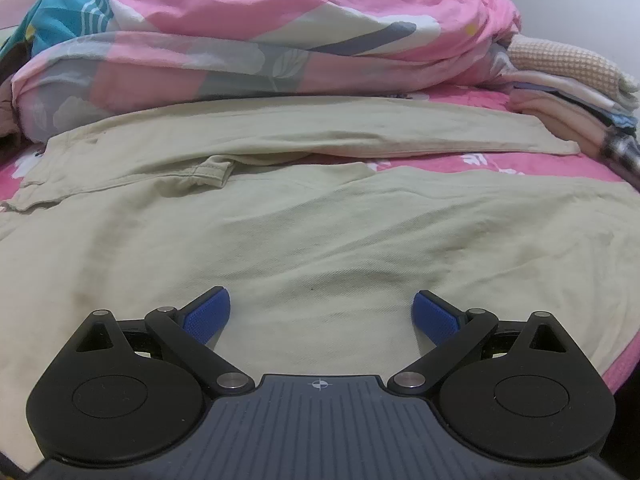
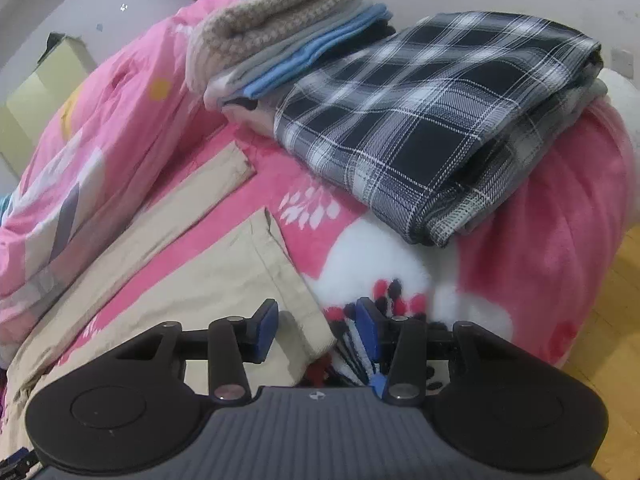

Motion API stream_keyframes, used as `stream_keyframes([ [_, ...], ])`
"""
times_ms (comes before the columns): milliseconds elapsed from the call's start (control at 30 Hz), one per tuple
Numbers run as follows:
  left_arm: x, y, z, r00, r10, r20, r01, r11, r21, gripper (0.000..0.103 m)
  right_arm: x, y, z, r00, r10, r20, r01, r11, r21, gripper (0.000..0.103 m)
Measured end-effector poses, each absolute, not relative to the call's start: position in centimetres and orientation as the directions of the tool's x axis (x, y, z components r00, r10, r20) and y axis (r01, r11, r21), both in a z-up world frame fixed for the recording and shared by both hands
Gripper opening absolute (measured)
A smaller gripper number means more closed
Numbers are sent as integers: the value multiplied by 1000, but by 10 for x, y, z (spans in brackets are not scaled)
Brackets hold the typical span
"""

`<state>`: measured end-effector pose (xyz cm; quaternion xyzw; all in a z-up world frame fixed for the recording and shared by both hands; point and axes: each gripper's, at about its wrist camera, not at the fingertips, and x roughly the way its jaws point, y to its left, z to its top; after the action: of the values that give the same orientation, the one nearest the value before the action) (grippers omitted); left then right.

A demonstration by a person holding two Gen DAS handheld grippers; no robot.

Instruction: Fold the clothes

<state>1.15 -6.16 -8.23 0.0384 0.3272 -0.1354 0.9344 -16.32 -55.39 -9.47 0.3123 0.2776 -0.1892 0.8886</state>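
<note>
Left wrist view: your left gripper sits low over the beige trousers, its blue-padded fingers spread wide with nothing between them; only the beige cloth shows in the gap, and you cannot tell whether the pads touch it. The trousers lie spread flat on the pink bedspread and fill most of the frame. One trouser leg runs across behind the main panel, with a strip of the bedspread showing between the two. Behind the trousers a bunched pink patterned duvet is heaped, its lower edge resting on the far leg. At the duvet's right end sits a stack of folded clothes, a waffle-knit piece on top. Right wrist view: your right gripper straddles the hem corner of the near trouser leg, jaws partly open at a moderate gap, not clamped; the hem's edge lies between the pads, closer to the left one. The right finger is over the bedspread's white and dotted print, just beside the hem. Beyond the hem, well apart from it, a folded navy plaid garment rests on the bedspread, and the folded stack touches the plaid piece on the side towards the duvet. Wooden floor shows past the bed's edge.
</note>
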Motion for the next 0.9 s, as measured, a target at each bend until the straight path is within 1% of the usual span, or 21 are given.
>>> stream_keyframes([
  [33,11,-62,-82,750,-225,-622,275,961,-16,100,-161,-553,-94,771,-175,-612,510,745,430,39],
  [67,10,-62,-82,751,-223,-622,274,962,-15,100,-158,-551,-94,766,-190,-615,510,762,399,32],
  [133,8,-62,-81,751,-220,-622,273,962,-11,100,-152,-547,-93,751,-234,-617,515,793,325,24],
  [167,7,-61,-80,751,-218,-623,272,962,-9,100,-149,-544,-92,740,-270,-616,524,806,276,24],
  [233,6,-61,-78,751,-215,-624,272,962,-5,99,-144,-535,-84,693,-398,-601,597,785,168,25],
  [267,5,-60,-78,751,-214,-625,271,963,-4,100,-140,-526,-77,685,-459,-565,610,786,101,25],
  [300,5,-60,-79,751,-213,-625,270,963,-3,100,-129,-508,-75,712,-445,-544,567,821,70,26],
  [433,3,-60,-78,752,-205,-626,267,964,6,99,-73,-427,-80,817,-195,-542,262,964,50,27],
  [567,-2,-56,-75,754,-195,-627,262,965,15,100,-19,-349,-87,830,67,-554,-52,998,42,27],
  [700,-3,-46,-75,755,-187,-628,246,969,7,100,-2,-310,-103,815,145,-561,-192,981,-25,27],
  [767,-2,-40,-76,756,-186,-628,236,972,-3,101,-2,-330,-103,825,116,-553,-170,984,-47,26],
  [833,0,-35,-77,756,-188,-627,231,973,-14,101,-4,-372,-103,831,14,-555,-53,997,-55,27],
  [867,0,-32,-77,756,-190,-626,229,973,-19,101,-7,-400,-102,829,-46,-557,27,999,-43,29],
  [900,1,-30,-77,758,-192,-624,227,974,-23,101,-9,-428,-102,820,-116,-561,121,992,-29,29],
])
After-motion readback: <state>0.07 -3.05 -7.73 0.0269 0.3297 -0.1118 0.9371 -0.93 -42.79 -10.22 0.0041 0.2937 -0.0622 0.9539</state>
